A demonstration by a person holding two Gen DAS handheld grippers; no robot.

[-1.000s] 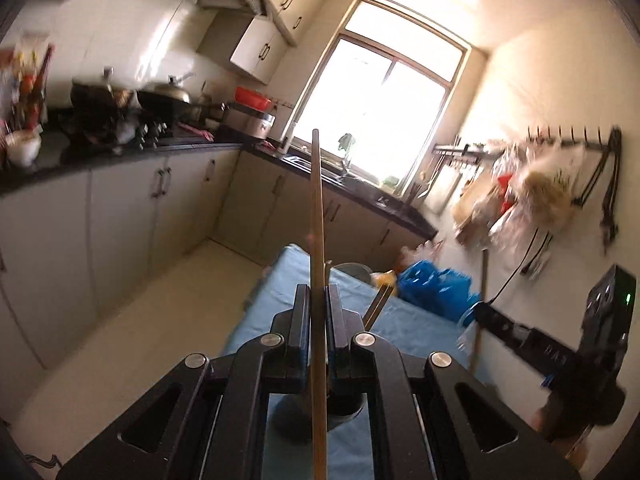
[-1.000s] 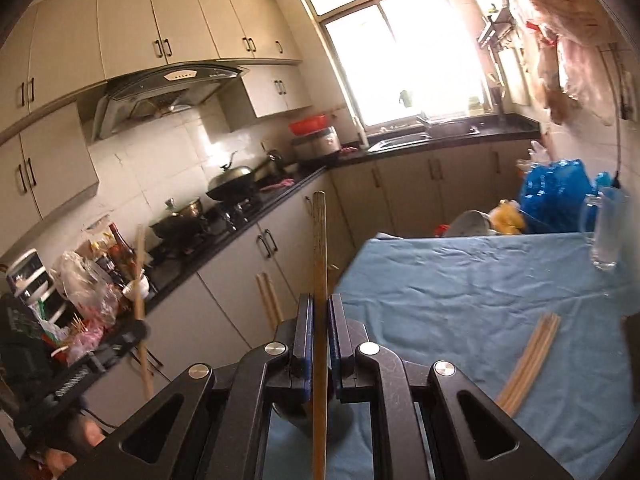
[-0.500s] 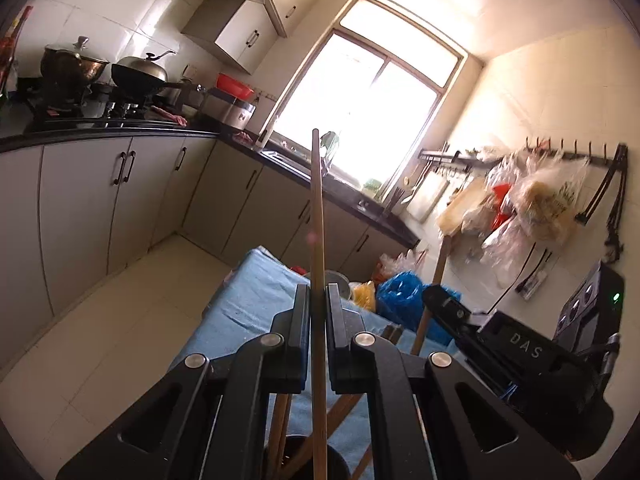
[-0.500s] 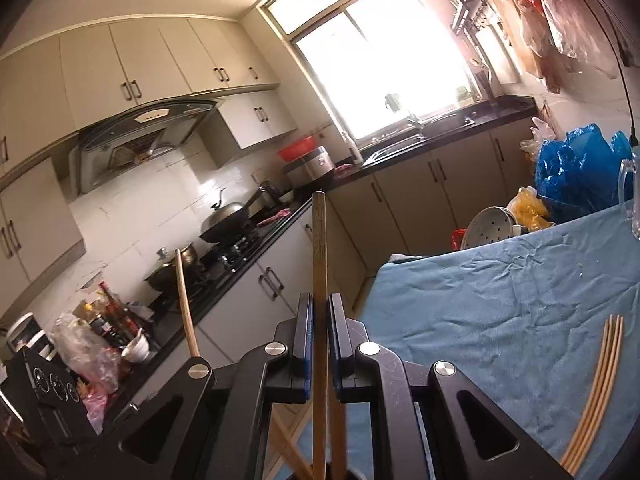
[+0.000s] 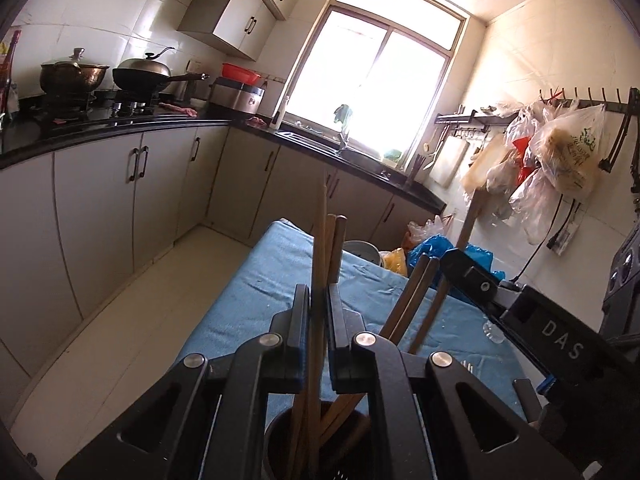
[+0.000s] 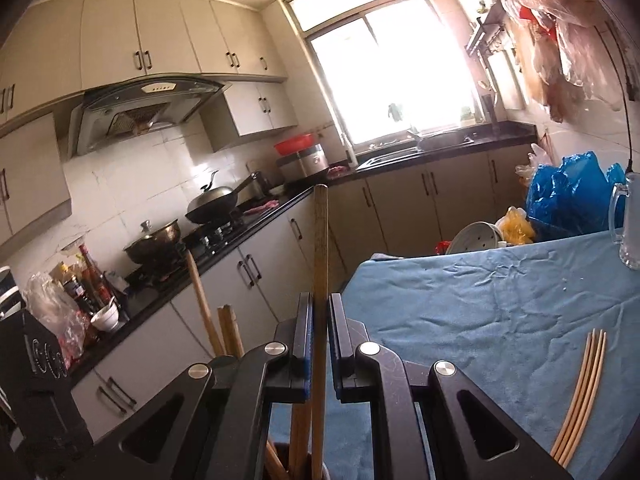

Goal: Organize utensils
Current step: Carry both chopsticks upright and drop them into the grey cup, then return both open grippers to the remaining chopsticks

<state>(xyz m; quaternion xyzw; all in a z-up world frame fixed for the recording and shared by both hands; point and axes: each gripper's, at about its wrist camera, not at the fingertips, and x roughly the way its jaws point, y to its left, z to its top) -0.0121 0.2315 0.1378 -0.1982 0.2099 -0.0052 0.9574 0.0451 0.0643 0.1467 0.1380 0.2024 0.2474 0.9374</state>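
- While both tools hang over the dark holder at the near end of the blue worktop, each pinches one wooden chopstick between nearly closed jaws.
- Left tool: its chopstick stands almost upright, the long axis running up past the jaws and down into the holder's mouth just below.
- Right tool: its chopstick is likewise near vertical, the lower end dropping toward the holder at the bottom edge of that view.
- What the next move turns on, as I judge it: the holder lies straight below each tool and in line with each stick, so letting go should drop the sticks in; neither hand looks clearly nearer.
- Several sticks already lean in the holder, some tilted right toward the right tool's body, which sits close beside the left one.
- A loose bundle of pale chopsticks lies flat on the cloth, well to the right of the right tool, long axis running away from the camera.
- Hidden: the tips of both held sticks are behind the tool bodies, so whether they touch the holder's bottom cannot be told.
- The holder's rim is cut off in both views, mostly so in the right one.
- The glass mug at the far right edge is partly out of frame.
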